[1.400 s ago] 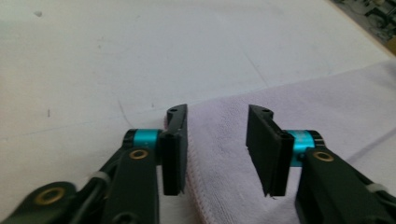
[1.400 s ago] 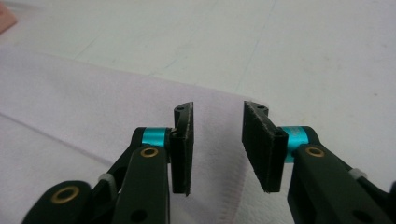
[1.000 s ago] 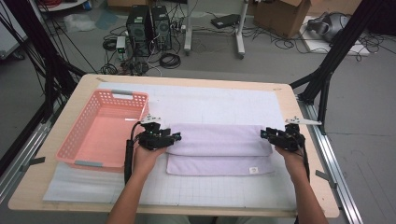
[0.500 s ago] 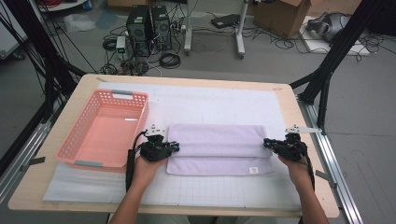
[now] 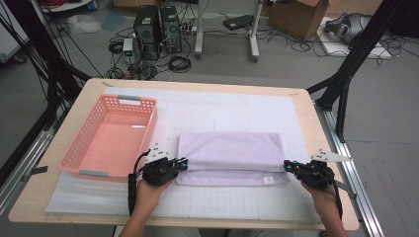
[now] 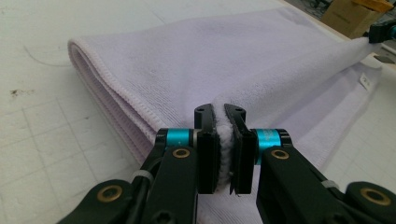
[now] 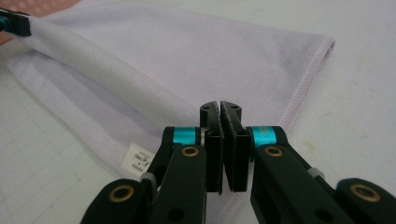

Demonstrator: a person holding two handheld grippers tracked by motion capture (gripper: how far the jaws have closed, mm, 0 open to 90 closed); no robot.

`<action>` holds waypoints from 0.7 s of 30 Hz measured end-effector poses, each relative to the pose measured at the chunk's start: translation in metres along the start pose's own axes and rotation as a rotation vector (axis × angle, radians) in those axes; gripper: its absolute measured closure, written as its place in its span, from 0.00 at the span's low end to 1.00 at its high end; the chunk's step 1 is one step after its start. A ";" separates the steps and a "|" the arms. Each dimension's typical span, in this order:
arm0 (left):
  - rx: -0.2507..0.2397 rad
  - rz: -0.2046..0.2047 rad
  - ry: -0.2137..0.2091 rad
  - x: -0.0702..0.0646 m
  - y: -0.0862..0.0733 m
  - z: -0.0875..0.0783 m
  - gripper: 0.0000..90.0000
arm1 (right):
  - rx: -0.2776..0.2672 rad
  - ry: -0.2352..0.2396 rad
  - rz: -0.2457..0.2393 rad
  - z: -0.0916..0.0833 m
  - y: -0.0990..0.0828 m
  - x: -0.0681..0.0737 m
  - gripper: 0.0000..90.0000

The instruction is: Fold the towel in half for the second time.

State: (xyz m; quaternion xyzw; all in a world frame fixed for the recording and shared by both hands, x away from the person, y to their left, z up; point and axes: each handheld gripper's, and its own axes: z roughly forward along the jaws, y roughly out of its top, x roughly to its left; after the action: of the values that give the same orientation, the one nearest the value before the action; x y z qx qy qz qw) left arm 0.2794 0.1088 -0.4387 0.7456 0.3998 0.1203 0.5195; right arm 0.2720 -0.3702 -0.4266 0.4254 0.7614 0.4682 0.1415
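lying folded on the desk [image 5: 316, 148], a pale lilac towel [image 5: 230, 153] forms a long flat rectangle, its upper layer set slightly back from the lower one so that a narrow strip of the bottom layer shows along the near edge. the cloth has a soft, short nap; its borders are finished with a fine stitched hem, and the fold on one side shows as a rounded stack of layers in the left gripper view. a small white label [image 5: 268, 180] sits near the near right corner.

the left hand-held gripper [image 5: 182, 165] has just been closing and now pinches the near left corner of the towel, white pile bulging between its black pads [image 6: 208, 149]. the right hand-held gripper [image 5: 287, 167] has likewise just been closing and is clamped on the near right corner, with a thin edge of cloth caught between its nearly touching pads [image 7: 214, 154]. both tools are of black plastic with turquoise rings and brass-coloured pivots.

a salmon-pink plastic basket [image 5: 74, 153], rectangular with perforated walls and grey handles, stands just left of the towel. a white mat [image 5: 222, 106] printed with a faint grid covers most of the light wooden desk, whose corners are rounded.

beyond the desk, a grey floor carries two black computer towers [image 5: 157, 24], coils of cable, a cardboard box [image 5: 294, 17] and black frame struts [image 5: 353, 69].
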 end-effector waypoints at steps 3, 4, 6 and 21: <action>-0.005 0.004 0.000 -0.003 -0.001 -0.004 0.92 | -0.017 0.006 -0.023 -0.006 -0.005 0.004 0.98; -0.001 0.007 0.003 -0.005 -0.002 -0.005 0.92 | -0.021 0.010 -0.024 -0.007 -0.007 0.005 0.98; 0.005 0.003 0.002 -0.007 -0.005 -0.006 0.91 | -0.017 0.015 -0.029 -0.009 -0.010 0.006 0.98; -0.019 -0.114 0.028 -0.003 -0.011 -0.025 0.59 | -0.025 -0.041 -0.025 -0.026 -0.013 0.019 0.73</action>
State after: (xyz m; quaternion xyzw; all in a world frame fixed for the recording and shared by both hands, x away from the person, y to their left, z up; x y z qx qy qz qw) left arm 0.2576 0.1256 -0.4363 0.7150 0.4477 0.1048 0.5267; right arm 0.2381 -0.3730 -0.4201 0.4234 0.7577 0.4672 0.1684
